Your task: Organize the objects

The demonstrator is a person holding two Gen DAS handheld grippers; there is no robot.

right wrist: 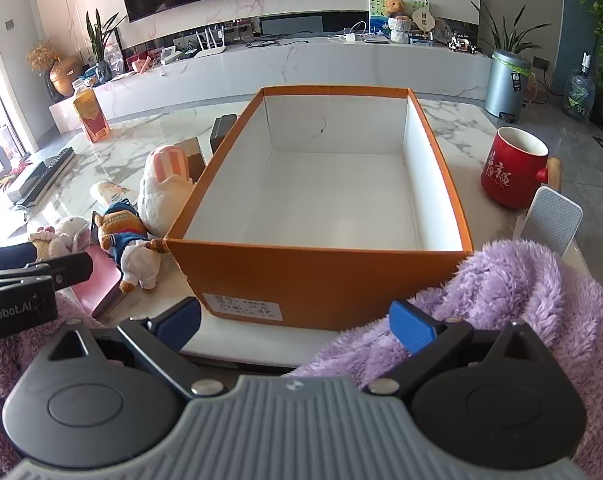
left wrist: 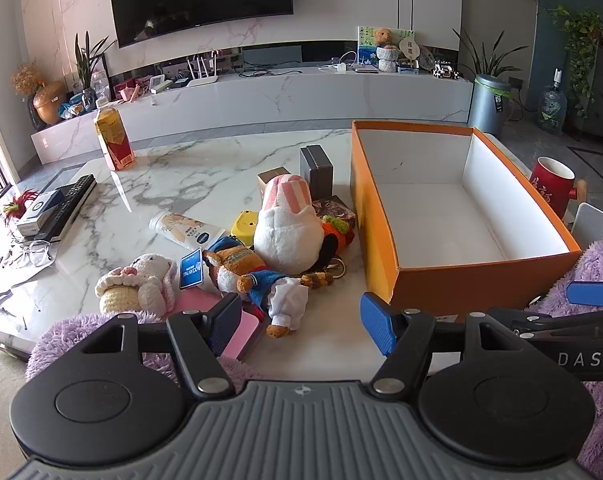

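An empty orange box (right wrist: 317, 276) with a white inside stands on the marble table (left wrist: 173, 176). Left of it lies a heap: a white plush with a pink striped hat (left wrist: 287, 232), a brown plush in blue clothes (left wrist: 253, 276), a crochet bunny (left wrist: 137, 284), a lotion tube (left wrist: 181, 230), a yellow case (left wrist: 243, 226), a grey box (left wrist: 317, 170) and a pink flat box (left wrist: 237, 328). My left gripper (left wrist: 301, 322) hangs open over the table's near edge, nothing between its fingers. My right gripper (right wrist: 297, 326) stands open before the orange box's front wall, touching nothing but purple fleece (right wrist: 521, 288).
A red mug (right wrist: 515, 170) and a white rectangular device (right wrist: 553, 224) stand right of the box. An orange drink bottle (left wrist: 113, 140) is at the far left. A remote (left wrist: 67, 204), a small boxed item and glasses (left wrist: 35, 250) lie at the left edge.
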